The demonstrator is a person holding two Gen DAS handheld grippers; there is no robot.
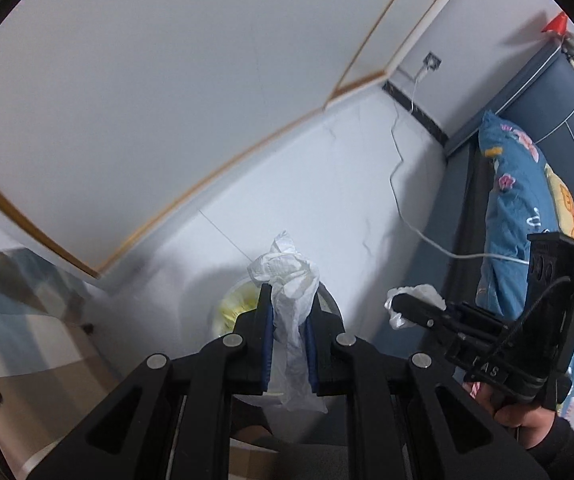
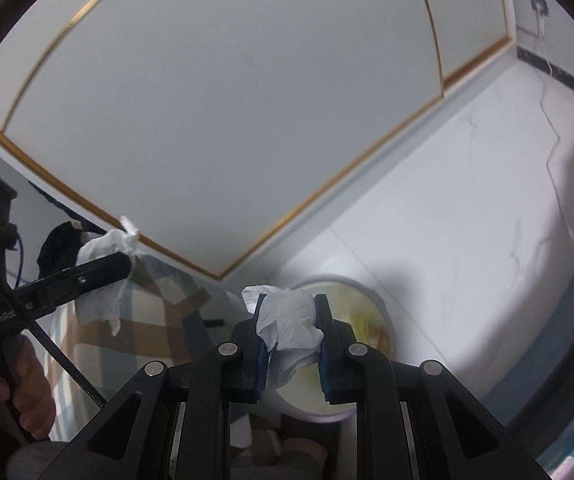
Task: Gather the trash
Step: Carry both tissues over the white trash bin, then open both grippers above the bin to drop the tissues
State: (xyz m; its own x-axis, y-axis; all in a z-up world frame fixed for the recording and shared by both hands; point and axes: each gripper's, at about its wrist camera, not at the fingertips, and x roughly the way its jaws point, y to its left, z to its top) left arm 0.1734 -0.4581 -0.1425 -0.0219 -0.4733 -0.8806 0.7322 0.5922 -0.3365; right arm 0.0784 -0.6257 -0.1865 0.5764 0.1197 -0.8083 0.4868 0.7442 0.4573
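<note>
left gripper [image 1: 289, 316]: jaws clamped on a crumpled white tissue [image 1: 293, 280]; the wad sticks out above the blue pads [image 1: 268, 344] and a tail hangs below them
right gripper [image 2: 291, 328]: jaws clamped on a second tissue [image 2: 291, 316], bunched between its pads
bin [image 2: 383, 312]: round, white-rimmed, on the pale floor [image 2: 467, 220] just beyond both sets of fingertips; yellowish contents visible inside
cross-check: from the right wrist view the left gripper sits off to the left with its tissue over a checked cloth [image 2: 155, 312], not over the bin
step in hand (judgement): carry phase, both pieces of trash held and pointed down toward the bin
next move (judgement): bring each wad over the bin mouth, then part the jaws; the left one has further to go
risk (judgement): light tissue may cling to a pad or drift past the rim
</note>
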